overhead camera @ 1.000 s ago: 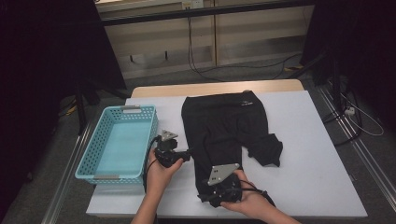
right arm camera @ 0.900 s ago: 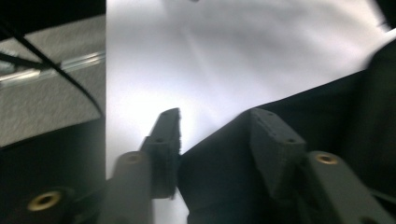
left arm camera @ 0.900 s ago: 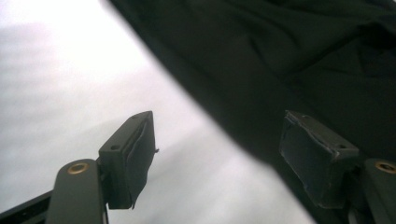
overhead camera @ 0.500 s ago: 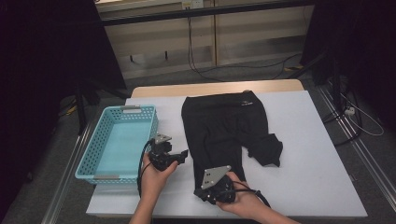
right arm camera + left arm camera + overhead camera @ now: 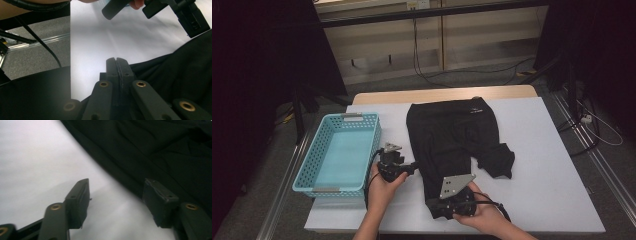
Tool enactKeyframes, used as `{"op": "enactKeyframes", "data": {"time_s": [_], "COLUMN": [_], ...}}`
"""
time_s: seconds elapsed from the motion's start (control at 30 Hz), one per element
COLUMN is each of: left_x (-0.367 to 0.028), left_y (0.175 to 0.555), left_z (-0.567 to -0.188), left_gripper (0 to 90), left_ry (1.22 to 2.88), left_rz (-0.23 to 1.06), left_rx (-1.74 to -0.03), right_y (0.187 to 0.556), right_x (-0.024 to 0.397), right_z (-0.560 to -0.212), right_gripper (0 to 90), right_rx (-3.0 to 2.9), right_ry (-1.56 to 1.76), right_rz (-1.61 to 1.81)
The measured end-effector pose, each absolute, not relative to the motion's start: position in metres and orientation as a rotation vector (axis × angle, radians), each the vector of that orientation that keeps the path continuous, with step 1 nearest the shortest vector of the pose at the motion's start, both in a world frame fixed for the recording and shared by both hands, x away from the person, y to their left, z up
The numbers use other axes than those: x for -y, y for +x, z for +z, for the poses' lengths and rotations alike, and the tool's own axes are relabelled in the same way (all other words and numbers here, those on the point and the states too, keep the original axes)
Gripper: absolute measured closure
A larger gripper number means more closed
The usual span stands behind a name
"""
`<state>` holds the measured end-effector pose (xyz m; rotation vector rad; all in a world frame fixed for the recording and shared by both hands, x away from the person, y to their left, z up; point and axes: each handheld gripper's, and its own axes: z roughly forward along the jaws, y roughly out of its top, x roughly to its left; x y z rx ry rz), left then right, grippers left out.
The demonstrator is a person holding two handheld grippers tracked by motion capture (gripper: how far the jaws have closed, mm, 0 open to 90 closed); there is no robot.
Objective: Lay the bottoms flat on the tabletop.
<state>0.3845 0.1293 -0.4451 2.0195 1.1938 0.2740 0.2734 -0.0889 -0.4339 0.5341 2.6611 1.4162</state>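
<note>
A black garment (image 5: 452, 135) lies flat on the white table (image 5: 552, 165), one leg folded over at the right. My right gripper (image 5: 435, 207) sits at the near end of its left leg. In the right gripper view its jaws are pressed together (image 5: 116, 60), with the black garment's (image 5: 185, 65) hem caught between them. My left gripper (image 5: 414, 166) rests at the garment's left edge. Its jaws (image 5: 116, 185) stand apart and have just been closing. Bare table lies between them, and the garment's (image 5: 150, 150) edge reaches the right pad (image 5: 160, 195).
An empty turquoise basket (image 5: 312, 170) stands at the table's left, just beside my left hand. The table's near edge runs under both forearms. Bare white table lies to the right of the garment. Cables trail over the floor behind the table.
The right hand shifted a little at the leg's near end. The left hand stayed beside the garment's left edge.
</note>
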Motion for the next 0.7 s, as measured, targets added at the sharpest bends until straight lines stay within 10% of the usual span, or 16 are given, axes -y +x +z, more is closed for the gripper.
{"op": "enactKeyframes", "data": {"time_s": [0.7], "left_x": [-0.106], "left_y": [0.398], "left_z": [-0.454], "left_gripper": [90.0], "left_ry": [2.018], "left_rz": [0.216], "left_rx": [-1.187], "right_y": [0.265], "right_x": [0.101], "right_z": [-0.435], "right_gripper": [89.7], "right_rx": [-2.656], "right_ry": [0.553], "right_rz": [1.392]}}
